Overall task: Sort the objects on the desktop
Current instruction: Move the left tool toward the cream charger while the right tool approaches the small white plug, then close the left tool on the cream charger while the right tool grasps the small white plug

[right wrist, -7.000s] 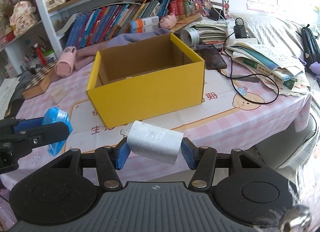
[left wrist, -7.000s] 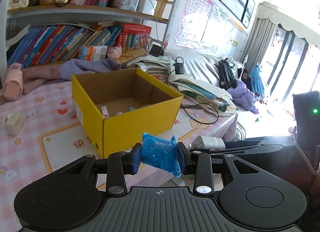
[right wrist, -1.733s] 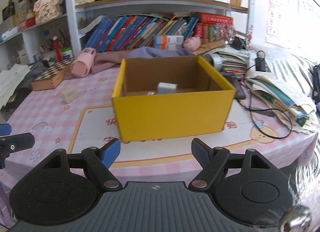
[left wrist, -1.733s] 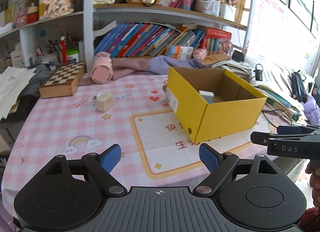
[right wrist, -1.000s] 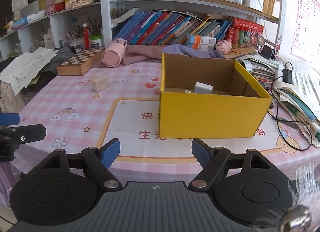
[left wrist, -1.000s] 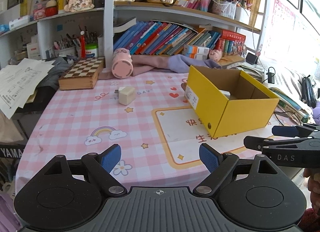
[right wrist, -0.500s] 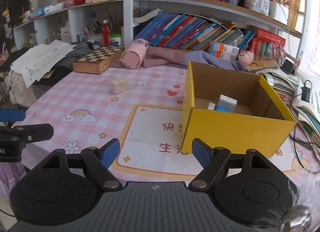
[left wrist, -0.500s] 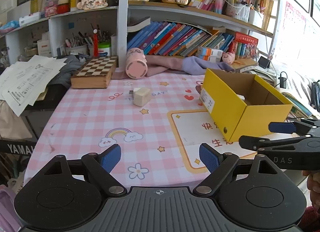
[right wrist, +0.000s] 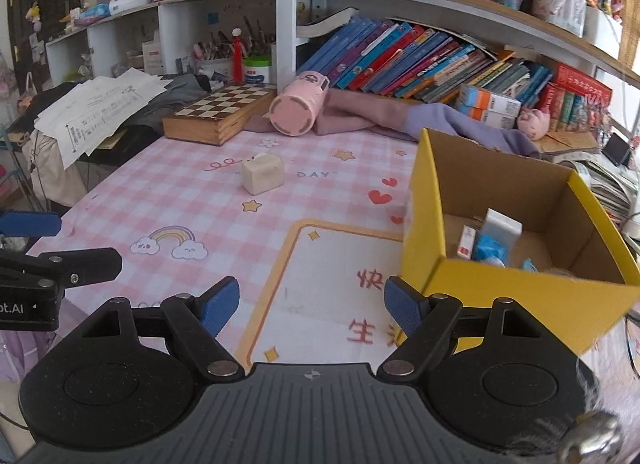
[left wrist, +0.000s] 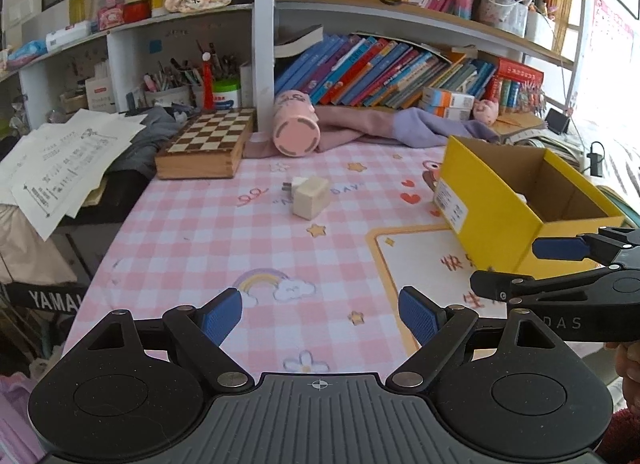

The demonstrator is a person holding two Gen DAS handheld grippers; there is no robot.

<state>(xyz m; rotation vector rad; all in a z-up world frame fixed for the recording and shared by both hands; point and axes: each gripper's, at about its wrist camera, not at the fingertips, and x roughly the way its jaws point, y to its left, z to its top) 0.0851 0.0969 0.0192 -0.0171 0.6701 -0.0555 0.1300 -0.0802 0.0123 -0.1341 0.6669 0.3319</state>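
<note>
With both the left gripper [left wrist: 320, 318] and right gripper [right wrist: 311, 306] spread wide and empty, your cream charger [left wrist: 310, 197] lies alone mid-table, well left of the yellow box [right wrist: 516, 292]. Approach skewed and you knock it toward the pink cup [left wrist: 296, 128].

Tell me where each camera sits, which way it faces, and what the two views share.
Left wrist: on the left gripper, facing the pink table and shelves; its open jaws, the right gripper and a hand show.
Right wrist: on the right gripper, facing the yellow box; its open jaws and the left gripper show.
Shared: cream charger, chessboard, pink cup, the box.
</note>
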